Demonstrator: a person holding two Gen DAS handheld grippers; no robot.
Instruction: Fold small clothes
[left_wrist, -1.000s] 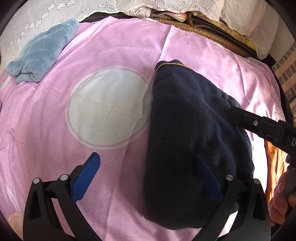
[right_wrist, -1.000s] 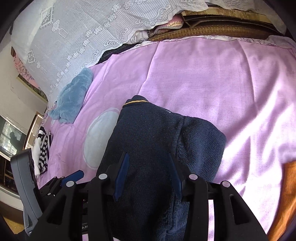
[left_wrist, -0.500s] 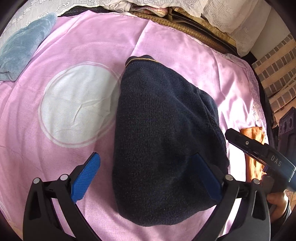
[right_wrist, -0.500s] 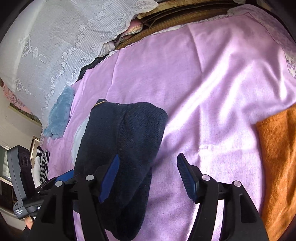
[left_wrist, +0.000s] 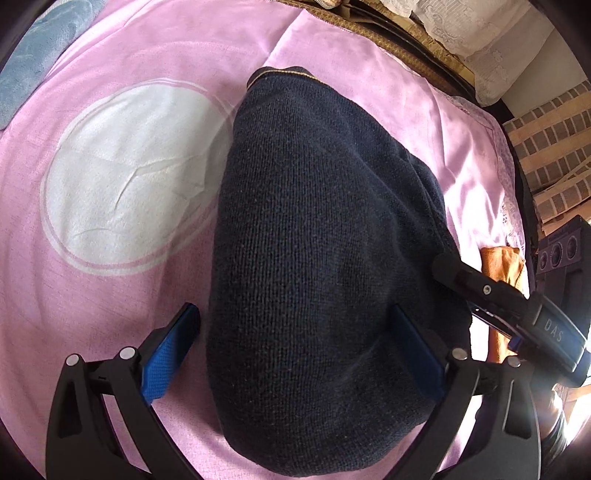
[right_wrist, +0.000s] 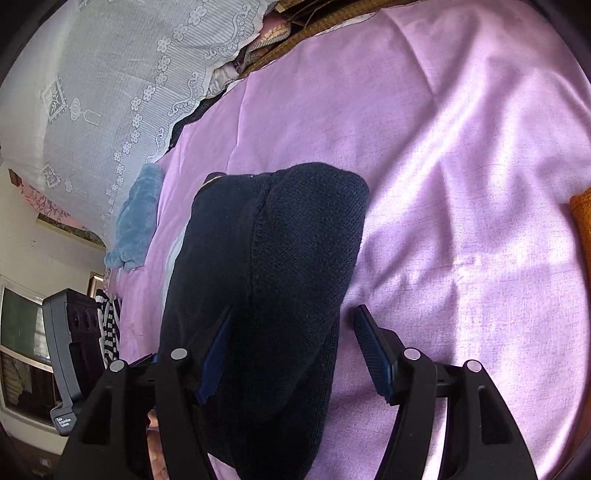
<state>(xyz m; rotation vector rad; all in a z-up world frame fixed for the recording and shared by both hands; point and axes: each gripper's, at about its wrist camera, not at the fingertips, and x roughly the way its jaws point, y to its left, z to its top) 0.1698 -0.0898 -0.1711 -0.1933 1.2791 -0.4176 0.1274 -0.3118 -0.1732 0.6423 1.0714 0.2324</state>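
Observation:
A folded dark navy knit sweater (left_wrist: 317, 240) lies on the pink bedsheet (left_wrist: 155, 295); it also shows in the right wrist view (right_wrist: 266, 266). My left gripper (left_wrist: 295, 339) is open, its blue pads on either side of the sweater's near end. My right gripper (right_wrist: 291, 347) is open over the sweater's right edge, its left pad above the knit and its right pad above the sheet. The right gripper's body shows in the left wrist view (left_wrist: 517, 310).
A light blue fluffy garment (right_wrist: 136, 218) lies at the far left of the bed. An orange garment (left_wrist: 498, 266) lies at the right edge. A white circle (left_wrist: 133, 173) is printed on the sheet. Lace-covered pillows (right_wrist: 110, 81) line the headboard. A striped cloth (right_wrist: 109, 325) lies at the left.
Both grippers have moved: the sweater now sits centred between the left pads. The right gripper opened wide and shifted to the sweater's right edge.

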